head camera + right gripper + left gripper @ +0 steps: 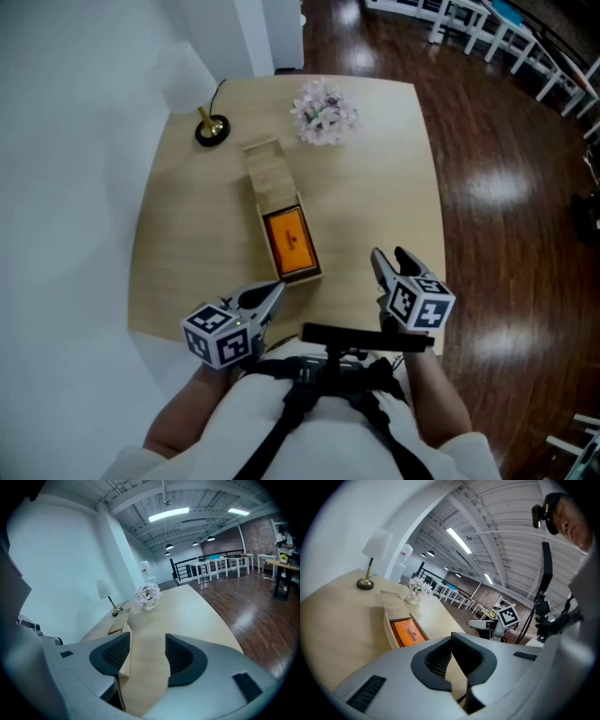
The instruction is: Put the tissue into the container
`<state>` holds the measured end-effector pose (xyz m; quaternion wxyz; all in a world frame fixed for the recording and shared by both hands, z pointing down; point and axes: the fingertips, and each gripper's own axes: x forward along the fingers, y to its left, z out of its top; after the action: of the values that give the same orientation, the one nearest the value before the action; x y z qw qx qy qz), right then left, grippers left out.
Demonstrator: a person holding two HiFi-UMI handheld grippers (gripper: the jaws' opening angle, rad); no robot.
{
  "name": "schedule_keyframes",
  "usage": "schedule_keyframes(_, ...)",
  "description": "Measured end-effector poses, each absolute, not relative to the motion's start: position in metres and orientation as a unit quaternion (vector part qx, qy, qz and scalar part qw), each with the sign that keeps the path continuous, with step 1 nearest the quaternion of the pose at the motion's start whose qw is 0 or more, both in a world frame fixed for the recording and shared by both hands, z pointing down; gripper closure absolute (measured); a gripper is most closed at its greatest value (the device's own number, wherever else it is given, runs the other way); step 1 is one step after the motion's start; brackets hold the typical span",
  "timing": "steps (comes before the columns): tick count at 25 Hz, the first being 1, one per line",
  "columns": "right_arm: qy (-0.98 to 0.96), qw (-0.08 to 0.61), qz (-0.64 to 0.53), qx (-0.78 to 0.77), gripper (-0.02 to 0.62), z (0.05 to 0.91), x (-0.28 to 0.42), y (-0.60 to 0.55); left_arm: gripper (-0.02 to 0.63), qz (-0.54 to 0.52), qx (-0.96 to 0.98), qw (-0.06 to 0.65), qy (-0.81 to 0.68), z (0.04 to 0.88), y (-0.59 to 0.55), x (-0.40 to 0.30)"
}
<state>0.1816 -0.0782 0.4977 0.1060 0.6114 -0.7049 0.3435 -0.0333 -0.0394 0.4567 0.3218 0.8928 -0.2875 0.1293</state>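
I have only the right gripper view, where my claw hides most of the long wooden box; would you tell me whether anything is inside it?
Observer: Yes. The head view shows an orange rectangular tissue pack lying in the open near end of the long wooden box.
Operator: Thank you. Is the lid completely off?
Observer: No. The wooden sliding lid covers the box's far part; only the near part is open.
Operator: And how does the left claw stand?
Observer: The left claw is shut with nothing in it, and it hovers beside the box's near end.
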Motion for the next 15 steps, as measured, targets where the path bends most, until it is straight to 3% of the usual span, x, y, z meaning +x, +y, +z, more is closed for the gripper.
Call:
schedule_keyframes(7, -0.685, 0.093, 0.344, 0.636, 0.389, 0.509, 0.204, -0.046, 0.607, 0.161, 0.903, 0.302, -0.261, 0.457, -0.028, -0.011)
schedule_keyframes(15, -0.687, 0.092, 0.339, 0.636, 0.501, 0.506, 0.199, -0.027, 0.607, 0.177, 0.907, 0.293, -0.246, 0.459, -0.023, -0.002)
